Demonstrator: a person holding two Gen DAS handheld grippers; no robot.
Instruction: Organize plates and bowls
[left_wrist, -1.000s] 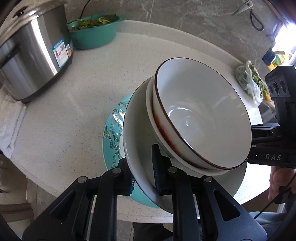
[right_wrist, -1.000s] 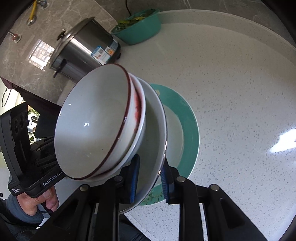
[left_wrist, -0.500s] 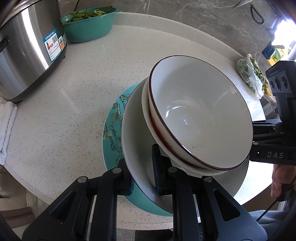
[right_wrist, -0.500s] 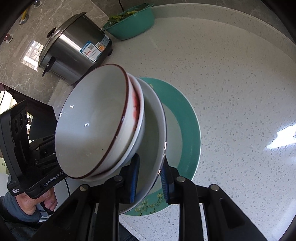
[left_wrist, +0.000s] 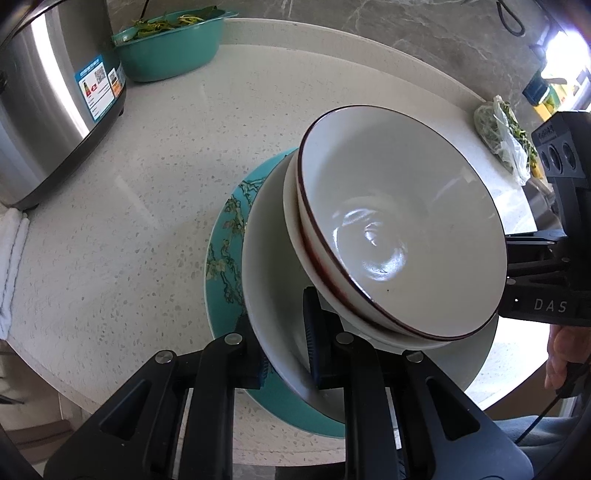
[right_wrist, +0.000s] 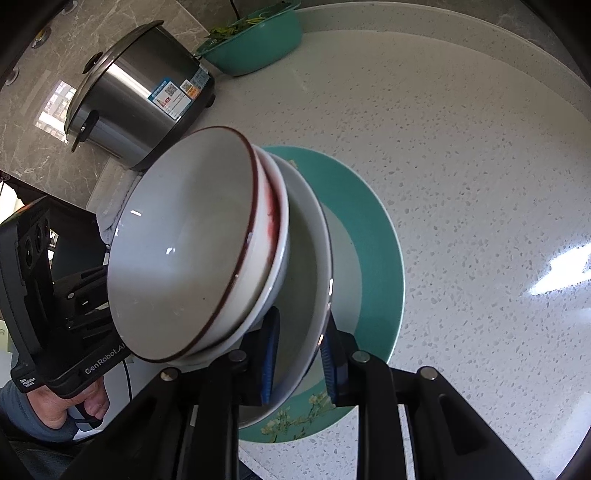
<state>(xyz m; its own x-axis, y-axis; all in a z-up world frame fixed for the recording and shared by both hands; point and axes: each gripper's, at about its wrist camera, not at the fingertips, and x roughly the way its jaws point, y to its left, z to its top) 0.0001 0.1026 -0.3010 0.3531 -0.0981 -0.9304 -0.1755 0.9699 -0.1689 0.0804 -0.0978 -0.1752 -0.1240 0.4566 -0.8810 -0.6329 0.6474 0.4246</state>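
Compared with a second ago, the stack I carry sits lower over the worktop (left_wrist: 110, 229): in the left wrist view the teal floral plate (left_wrist: 225, 258) under it shows less of its rim, and the steel cooker (left_wrist: 44, 103) has slid toward the upper left of the frame.

Left gripper (left_wrist: 286, 343) — its blue pads are pinched on the near rim of the large white plate (left_wrist: 273, 295), one pad under the rim and one on the upper face. Right gripper (right_wrist: 297, 360) — pinched on the opposite rim of the same plate (right_wrist: 306, 280) in the same way. I see each tool from the other's camera, with a hand (right_wrist: 62, 410) below the left one and a hand (left_wrist: 565, 350) below the right one.

Load, bottom to top:
- large white plate, tilted in both views;
- a shallow white dish (left_wrist: 295, 206) with a red smear on its outer wall;
- a white bowl (left_wrist: 402, 236) with a dark red rim, nested in the dish, its inside bare.

The stack is above the teal floral plate (right_wrist: 373, 236), which lies flat on the worktop near its front edge. I cannot tell whether the white plate touches it yet.

At the rear left of the worktop stands the steel cooker (right_wrist: 136, 96), and just beside it, at the rear edge, a teal basin (left_wrist: 173, 48) of greens. A clear bag of greens (left_wrist: 506, 136) lies at the right edge. A white cloth (left_wrist: 11, 266) sits at the left edge.
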